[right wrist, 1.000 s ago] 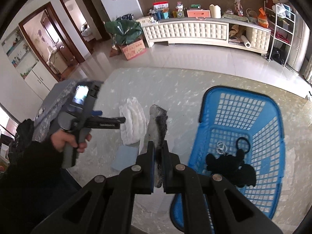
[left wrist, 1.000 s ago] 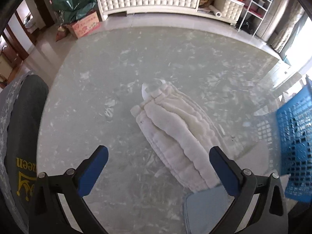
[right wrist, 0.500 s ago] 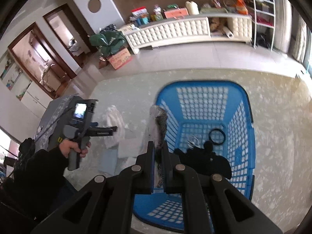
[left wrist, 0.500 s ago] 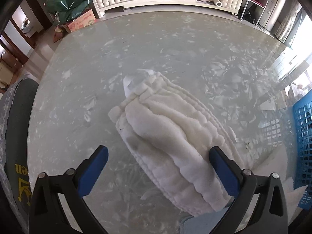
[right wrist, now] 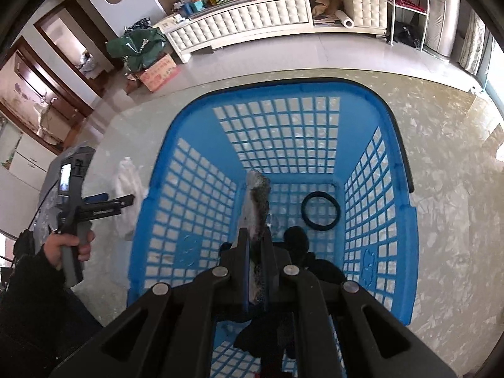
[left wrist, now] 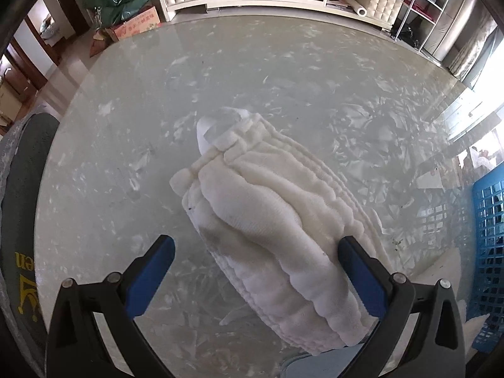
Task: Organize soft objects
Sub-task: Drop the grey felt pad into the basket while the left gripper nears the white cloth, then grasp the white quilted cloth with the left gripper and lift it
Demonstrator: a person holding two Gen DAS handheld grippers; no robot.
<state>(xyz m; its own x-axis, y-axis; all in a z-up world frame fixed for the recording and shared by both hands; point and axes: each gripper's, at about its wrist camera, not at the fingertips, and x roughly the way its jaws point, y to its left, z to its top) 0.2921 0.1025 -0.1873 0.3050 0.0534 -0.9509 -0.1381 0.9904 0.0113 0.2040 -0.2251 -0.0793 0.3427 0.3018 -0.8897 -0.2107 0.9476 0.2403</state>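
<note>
A white ribbed fluffy cloth (left wrist: 271, 230) lies folded on the glass table, and my left gripper (left wrist: 256, 252) hangs open just above its near end, one finger on each side. In the right wrist view my right gripper (right wrist: 255, 236) is shut on a thin grey-and-white speckled cloth (right wrist: 256, 198), held upright over the inside of the blue plastic basket (right wrist: 195, 189). The left gripper (right wrist: 124, 201) shows there too, in a hand at the left, pointing at the white cloth (right wrist: 126, 182).
In the basket lie a black ring (right wrist: 320, 210) and a black soft thing (right wrist: 302, 249). A light blue cloth (left wrist: 318, 363) lies by the white cloth's near end. The basket's wall (left wrist: 488, 236) stands at the right. A dark chair back (left wrist: 19, 220) flanks the table's left edge.
My right gripper carried the speckled cloth rightward from beside the basket to over its inside and lower. My left gripper sank toward the white cloth, which now looms larger.
</note>
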